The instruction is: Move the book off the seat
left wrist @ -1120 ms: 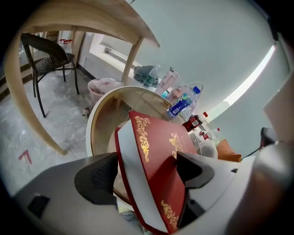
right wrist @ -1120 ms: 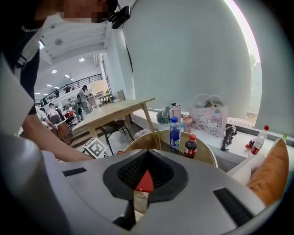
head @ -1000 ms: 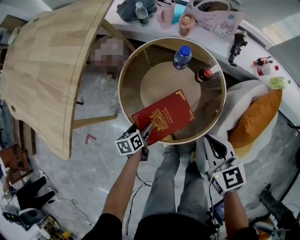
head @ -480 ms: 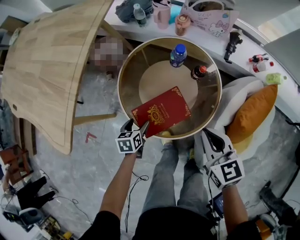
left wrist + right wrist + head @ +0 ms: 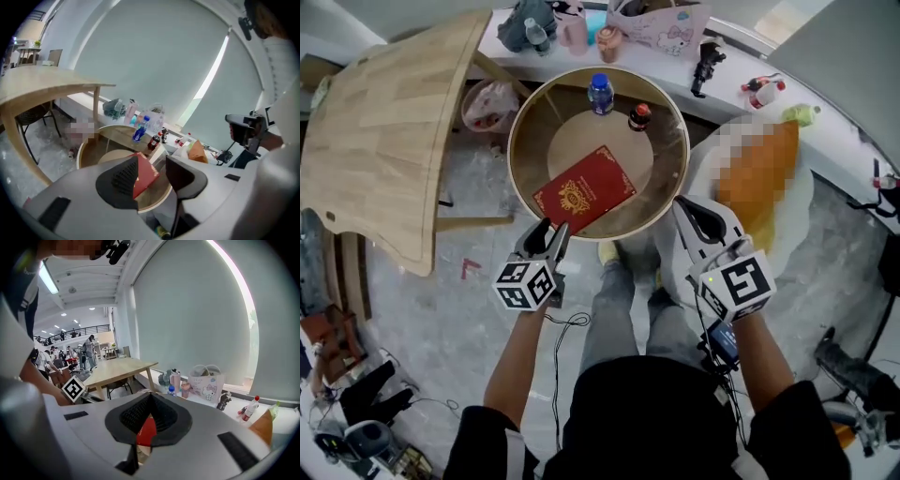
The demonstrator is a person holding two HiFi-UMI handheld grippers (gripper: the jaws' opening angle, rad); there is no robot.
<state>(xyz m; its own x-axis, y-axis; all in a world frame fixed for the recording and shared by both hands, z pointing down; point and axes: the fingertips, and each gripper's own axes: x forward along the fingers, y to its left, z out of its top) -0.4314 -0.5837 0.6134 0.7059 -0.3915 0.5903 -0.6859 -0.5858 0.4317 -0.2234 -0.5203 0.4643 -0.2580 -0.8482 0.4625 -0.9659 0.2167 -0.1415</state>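
Looks pretty much done: red book (image 5: 584, 190) lies on the round glass bench (image 5: 662, 178). Left gripper (image 5: 555, 231) is empty, jaws just been closing halfway. Right gripper (image 5: 692, 212) is closed, empty.

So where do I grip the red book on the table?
The near corner of the red book, from the person's side: it lies flat and diagonal on the round table, that corner almost at the rim; a blue-capped bottle and a red-capped bottle stand behind.
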